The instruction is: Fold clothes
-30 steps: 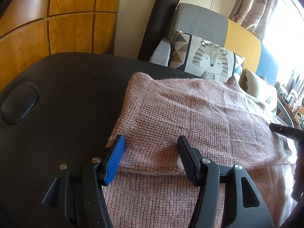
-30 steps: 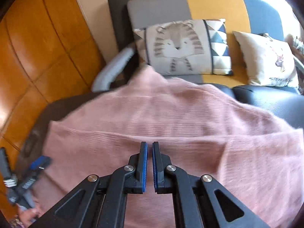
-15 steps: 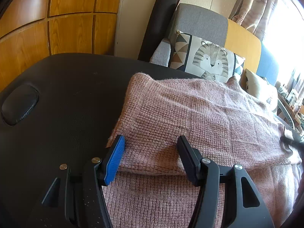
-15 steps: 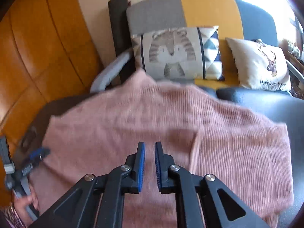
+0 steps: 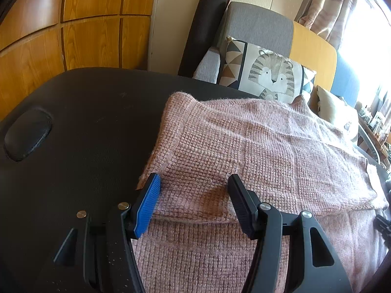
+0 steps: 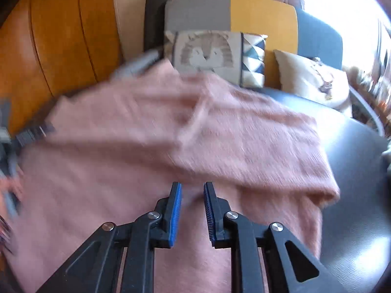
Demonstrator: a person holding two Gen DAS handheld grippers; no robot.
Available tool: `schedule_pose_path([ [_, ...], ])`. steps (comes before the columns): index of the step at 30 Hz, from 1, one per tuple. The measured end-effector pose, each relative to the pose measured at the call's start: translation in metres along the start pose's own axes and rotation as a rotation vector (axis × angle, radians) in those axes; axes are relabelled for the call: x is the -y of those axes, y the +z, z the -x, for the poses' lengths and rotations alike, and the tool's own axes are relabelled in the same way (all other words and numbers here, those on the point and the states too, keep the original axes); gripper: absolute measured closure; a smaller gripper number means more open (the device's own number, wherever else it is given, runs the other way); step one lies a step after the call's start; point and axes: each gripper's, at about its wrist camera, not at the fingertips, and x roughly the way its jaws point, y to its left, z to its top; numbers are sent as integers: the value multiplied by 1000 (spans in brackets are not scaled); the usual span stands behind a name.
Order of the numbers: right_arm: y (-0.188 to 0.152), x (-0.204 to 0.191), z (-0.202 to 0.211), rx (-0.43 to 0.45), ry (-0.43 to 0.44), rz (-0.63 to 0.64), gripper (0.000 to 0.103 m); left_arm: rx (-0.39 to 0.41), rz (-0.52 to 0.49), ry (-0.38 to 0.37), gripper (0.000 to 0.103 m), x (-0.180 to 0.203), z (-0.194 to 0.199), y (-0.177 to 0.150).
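A pink knitted sweater (image 5: 256,146) lies on the black padded table (image 5: 85,122), with an upper layer folded over a lower one. My left gripper (image 5: 194,180) is open, its jaws wide apart on either side of the fold's near edge, close to the sweater's left corner. The right wrist view is blurred by motion. There the sweater (image 6: 146,134) fills the middle, and my right gripper (image 6: 192,186) hovers over its near part. Its jaws are opening, with a narrow gap and nothing pinched between them. The left gripper (image 6: 31,131) shows as a blur at the far left edge.
Behind the table (image 6: 354,171) stands a grey, yellow and blue sofa with a tiger cushion (image 5: 271,73) and a pale cushion (image 6: 312,80). A black roll (image 5: 207,24) leans against the wall. Wooden panels (image 5: 73,24) line the left. An oval pad (image 5: 28,134) sits in the table's left end.
My right gripper has swept to the right over the sweater and its jaws have parted from shut to a narrow gap. The left gripper and the fold under it have not moved.
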Motion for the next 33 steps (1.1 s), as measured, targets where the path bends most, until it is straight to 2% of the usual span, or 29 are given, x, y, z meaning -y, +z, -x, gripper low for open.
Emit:
schedule_pose_path([
  [3,-3,28,2,-23,48,-109,75,-12,-5,20,42,2,6,-5],
  [6,-8,57,1,-40,189,-226,75,-40,-31,41,40,6,10,-7],
  [8,-11,61,3,-58,240,-234,75,-66,-63,57,39,12,12,-5],
  [10,-10,58,6,-85,253,-197,75,-73,-64,29,39,20,15,0],
  [13,9,57,10,-92,246,-129,75,-38,-4,-102,39,32,17,13],
  [16,44,59,16,-18,309,-133,74,-36,11,-182,39,57,5,30],
  [18,73,58,11,18,352,-150,73,-51,-26,-199,39,77,-10,35],
  [21,126,43,-24,-5,308,-119,73,-93,-159,-184,38,104,-40,24],
  [22,144,36,-39,-23,279,-98,73,-64,-173,-183,33,107,-37,20],
  [23,158,28,-54,-44,260,-78,73,-36,-170,-195,28,107,-33,19],
  [26,194,12,-96,-87,241,-46,73,-39,-148,-189,28,99,-35,19],
  [29,226,10,-141,-134,187,-60,73,-13,-123,-212,28,96,-34,20],
  [33,248,15,-196,-240,215,-98,73,8,-104,-228,28,88,-33,22],
])
